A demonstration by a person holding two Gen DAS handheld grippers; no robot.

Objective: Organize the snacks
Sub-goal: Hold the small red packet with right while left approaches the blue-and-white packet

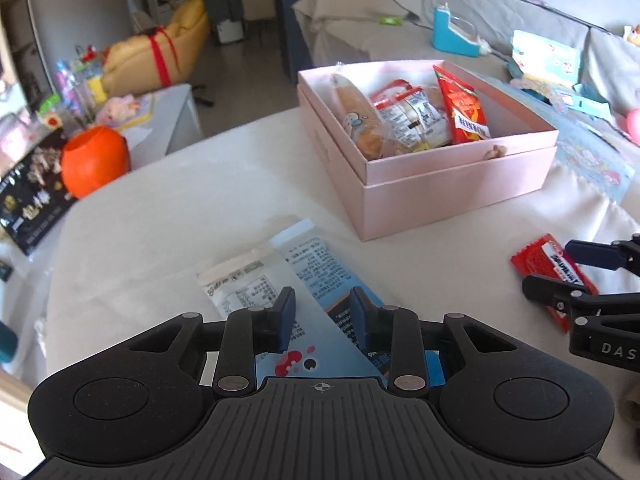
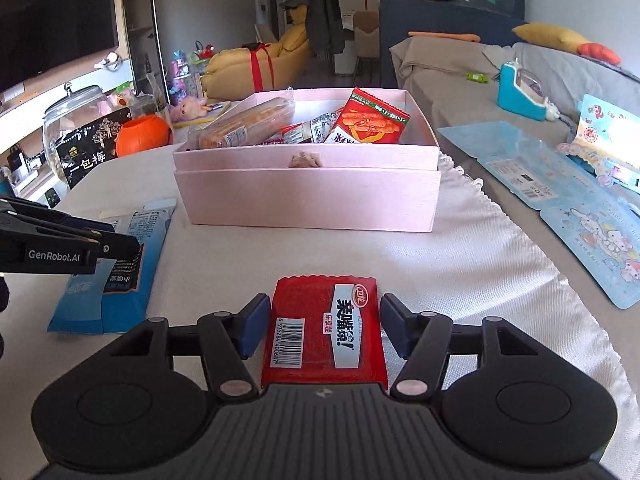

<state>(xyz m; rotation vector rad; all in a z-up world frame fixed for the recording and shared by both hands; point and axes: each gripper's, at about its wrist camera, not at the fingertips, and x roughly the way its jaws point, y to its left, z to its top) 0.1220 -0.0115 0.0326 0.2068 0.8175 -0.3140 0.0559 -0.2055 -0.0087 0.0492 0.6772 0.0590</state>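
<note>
A pink box [image 1: 452, 196] [image 2: 304, 204] stands on the white-clothed table and holds a bread roll [image 1: 356, 116], a clear wrapped snack [image 1: 416, 120] and a red chip packet [image 1: 464, 108] [image 2: 370, 120]. My left gripper [image 1: 322, 312] is open, its fingers on either side of a light blue snack bag [image 1: 316, 268] [image 2: 120, 256] that lies flat on the table. My right gripper [image 2: 320, 322] is open around a red snack packet [image 2: 324, 332] [image 1: 550, 266] lying flat; the pads stand a little off its edges.
A clear-white packet [image 1: 240, 284] lies under the blue bag's left side. An orange pumpkin pot [image 1: 94, 160], a black box [image 1: 32, 192] and a glass jar [image 2: 76, 120] stand at the left. A grey sofa with blue cartoon packaging [image 2: 580, 208] is at the right.
</note>
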